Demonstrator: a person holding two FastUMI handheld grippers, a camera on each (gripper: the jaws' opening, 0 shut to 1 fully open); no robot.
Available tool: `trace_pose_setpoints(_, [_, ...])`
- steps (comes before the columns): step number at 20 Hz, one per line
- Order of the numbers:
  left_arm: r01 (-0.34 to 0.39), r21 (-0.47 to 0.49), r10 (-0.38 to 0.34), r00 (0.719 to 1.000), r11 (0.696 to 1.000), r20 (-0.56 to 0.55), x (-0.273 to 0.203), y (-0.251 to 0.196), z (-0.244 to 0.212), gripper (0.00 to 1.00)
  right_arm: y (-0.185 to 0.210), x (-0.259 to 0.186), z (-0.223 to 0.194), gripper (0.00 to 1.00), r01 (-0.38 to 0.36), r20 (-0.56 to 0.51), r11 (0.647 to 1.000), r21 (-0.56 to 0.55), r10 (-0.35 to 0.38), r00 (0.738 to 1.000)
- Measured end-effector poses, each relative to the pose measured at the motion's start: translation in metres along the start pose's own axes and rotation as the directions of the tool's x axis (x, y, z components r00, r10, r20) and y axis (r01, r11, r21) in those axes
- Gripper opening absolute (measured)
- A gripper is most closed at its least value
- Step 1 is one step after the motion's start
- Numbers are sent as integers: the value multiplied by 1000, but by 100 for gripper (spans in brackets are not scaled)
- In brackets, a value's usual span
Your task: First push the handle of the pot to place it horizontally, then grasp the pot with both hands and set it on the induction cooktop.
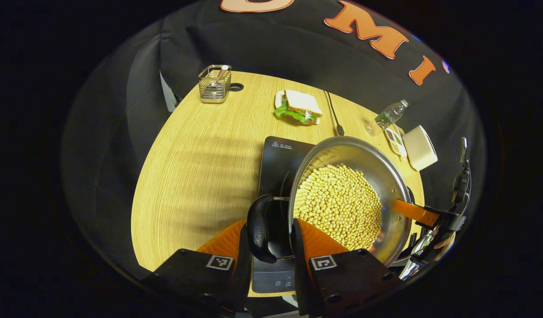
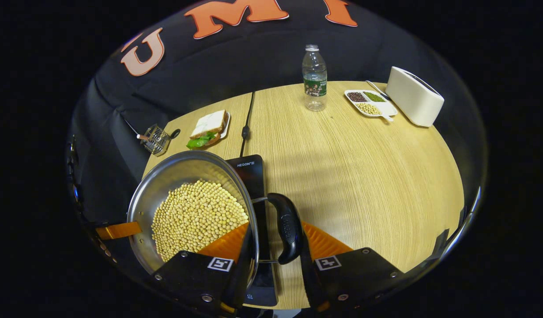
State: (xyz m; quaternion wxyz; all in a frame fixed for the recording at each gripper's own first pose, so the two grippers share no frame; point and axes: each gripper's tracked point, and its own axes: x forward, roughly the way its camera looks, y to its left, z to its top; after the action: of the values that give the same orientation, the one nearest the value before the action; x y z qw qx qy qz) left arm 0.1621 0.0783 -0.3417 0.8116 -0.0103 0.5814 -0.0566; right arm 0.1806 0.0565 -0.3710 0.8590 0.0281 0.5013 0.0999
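Note:
A steel pot (image 1: 368, 163) full of yellow soybeans (image 1: 337, 203) hangs over the black induction cooktop (image 1: 276, 154); I cannot tell whether it rests on it. In the left gripper view my left gripper (image 1: 270, 227) is shut on the pot's black side handle (image 1: 259, 229), one finger outside the handle and the other inside the rim. My right gripper (image 2: 277, 234) grips the opposite black handle (image 2: 287, 227) the same way. In the left gripper view, the right gripper's orange finger (image 1: 415, 212) shows at the pot's far rim. The pot (image 2: 165, 181) covers most of the cooktop (image 2: 249, 170).
On the round wooden table (image 2: 364, 168) stand a sandwich on a plate (image 2: 207, 128), a wire basket (image 2: 156, 139), a water bottle (image 2: 314, 79), a divided dish of beans (image 2: 368, 101) and a white toaster (image 2: 412, 101). The cooktop's cable (image 2: 247, 115) runs to the back edge.

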Motion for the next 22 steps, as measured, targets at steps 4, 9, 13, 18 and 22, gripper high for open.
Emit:
trace_pose_setpoints(4, [-51,8,51,999,999,14,-5,5,-1,56,-2,-11,1,61,-27,23,1000,-3,27,999])
trace_pose_setpoints(9, [-104,-16,105,986,994,130,-40,9,20,78,-8,-54,44,93,-22,141,998,-52,29,990])
trace_pose_setpoints(13, [-117,-59,131,926,991,353,-139,11,84,99,-16,-115,97,95,-15,287,996,-84,39,957])
trace_pose_setpoints(18, [-178,-17,145,737,984,660,-319,-11,145,98,-46,-239,172,95,45,533,993,-109,20,846])
trace_pose_setpoints(22, [-142,16,68,568,990,820,-449,-53,173,97,-75,-340,202,95,75,681,995,-67,-9,732])
